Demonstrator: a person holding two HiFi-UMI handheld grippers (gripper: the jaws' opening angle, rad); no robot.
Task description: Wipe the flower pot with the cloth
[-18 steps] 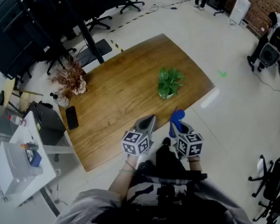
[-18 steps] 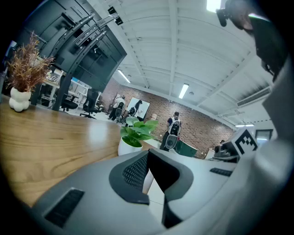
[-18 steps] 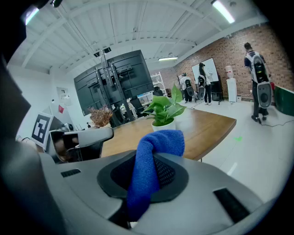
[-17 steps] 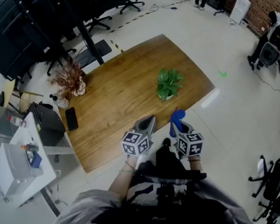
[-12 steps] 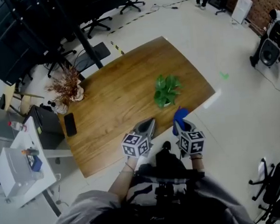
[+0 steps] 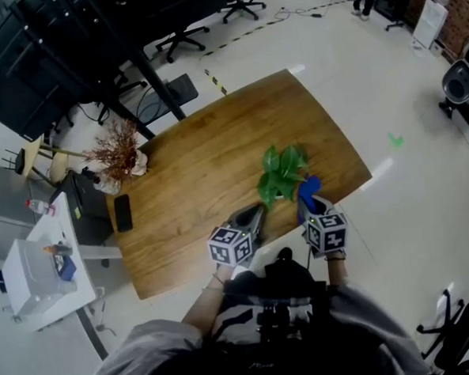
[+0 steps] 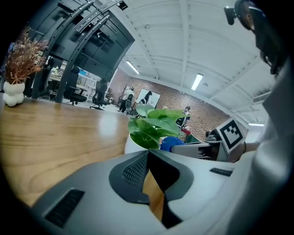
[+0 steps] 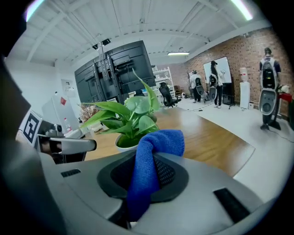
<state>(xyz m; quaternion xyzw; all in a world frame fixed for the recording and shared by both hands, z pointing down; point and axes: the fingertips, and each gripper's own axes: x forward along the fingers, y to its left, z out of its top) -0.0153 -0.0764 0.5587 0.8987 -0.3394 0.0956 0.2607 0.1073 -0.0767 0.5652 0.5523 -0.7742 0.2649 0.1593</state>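
At wooden office table [image 6: 202,169]: left gripper [image 7: 148,153] pressed together, right gripper [image 8: 151,161] pinching cloth [image 8: 160,140].

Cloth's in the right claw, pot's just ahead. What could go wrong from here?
1. The flower pot stands near the table's near edge, and the left claw is shut, empty and off it, so a push from the cloth might slide or tip it.
2. Leaves overhang the rim; the right claw could snag them.
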